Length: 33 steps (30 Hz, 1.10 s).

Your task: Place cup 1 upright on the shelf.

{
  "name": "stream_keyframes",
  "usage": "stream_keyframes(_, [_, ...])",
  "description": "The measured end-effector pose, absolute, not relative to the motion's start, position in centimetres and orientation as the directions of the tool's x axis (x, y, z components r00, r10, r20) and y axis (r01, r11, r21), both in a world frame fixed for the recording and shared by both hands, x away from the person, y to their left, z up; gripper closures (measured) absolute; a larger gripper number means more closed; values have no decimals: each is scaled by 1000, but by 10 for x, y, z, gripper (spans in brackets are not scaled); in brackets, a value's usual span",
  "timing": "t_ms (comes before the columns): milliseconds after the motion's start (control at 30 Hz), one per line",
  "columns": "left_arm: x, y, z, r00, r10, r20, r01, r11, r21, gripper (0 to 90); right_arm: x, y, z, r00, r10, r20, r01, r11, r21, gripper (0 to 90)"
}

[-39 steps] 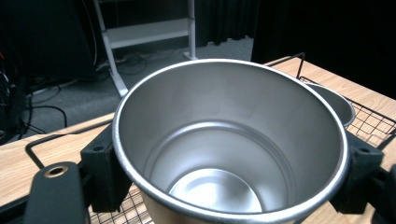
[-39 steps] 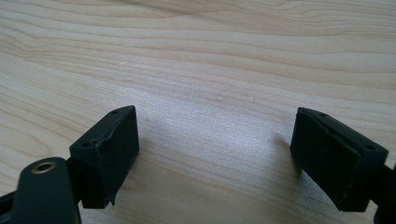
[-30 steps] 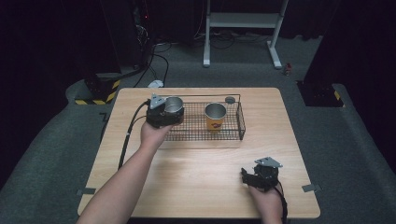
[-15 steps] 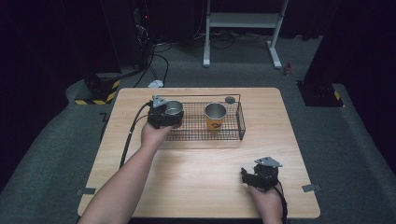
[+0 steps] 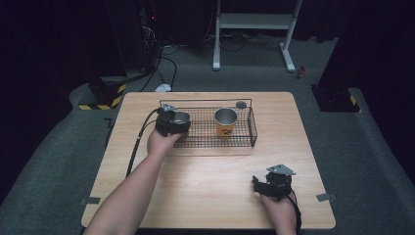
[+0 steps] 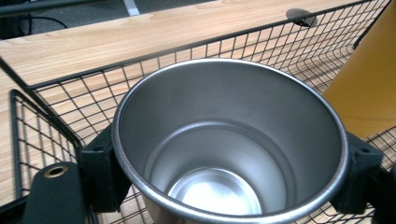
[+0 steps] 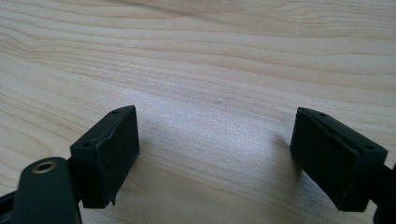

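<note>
We see left gripper (image 5: pixel 172 122) clamped on steel cup (image 6: pixel 229 149) – in wire basket (image 5: pixel 252 128) at 9 o'clock, right gripper (image 7: pixel 217 158) jaws apart.

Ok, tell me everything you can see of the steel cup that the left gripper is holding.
The steel cup is a plain, brushed-metal tumbler, round, with a rolled rim and a stepped inner wall narrowing to a shiny flat bottom. It is empty and roughly upright. The left gripper is shut on it, one black pad on each side of its outer wall. It sits at the left end of the wire basket, whose mesh shows behind it; whether its base rests on the mesh cannot be told.
</note>
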<state>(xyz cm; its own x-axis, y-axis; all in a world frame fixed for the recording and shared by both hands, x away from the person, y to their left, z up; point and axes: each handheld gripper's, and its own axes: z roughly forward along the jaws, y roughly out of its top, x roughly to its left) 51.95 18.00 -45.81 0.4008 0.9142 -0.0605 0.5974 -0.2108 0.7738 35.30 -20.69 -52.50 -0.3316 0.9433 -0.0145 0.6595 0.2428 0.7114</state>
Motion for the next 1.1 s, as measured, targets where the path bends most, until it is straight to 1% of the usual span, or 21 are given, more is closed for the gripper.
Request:
stream_keyframes(100, [520,179,-459,399,914,-72,601,-202,773,187,353,-207,-525,-336,942,-14,658,246,712,158])
stream_keyframes(300, [521,178,-462,392,918,-66,615,-208,760,187,353,-207,-525,-336,942,-13,659,245,711,158])
stream_keyframes(567, [520,180,-463,391,918,-59,607,-209,767,187,353,-207,-525,-334,942,-14,660,245,710,158])
stream_keyframes(800, [522,177,-466,397,915,-72,610,-204,766,186,353,-207,-525,-334,942,-14,660,244,710,158])
stream_keyframes(1100, [524,173,-470,389,920,-54,615,-216,758,186,353,-207,-525,-335,942,-15,660,245,710,159])
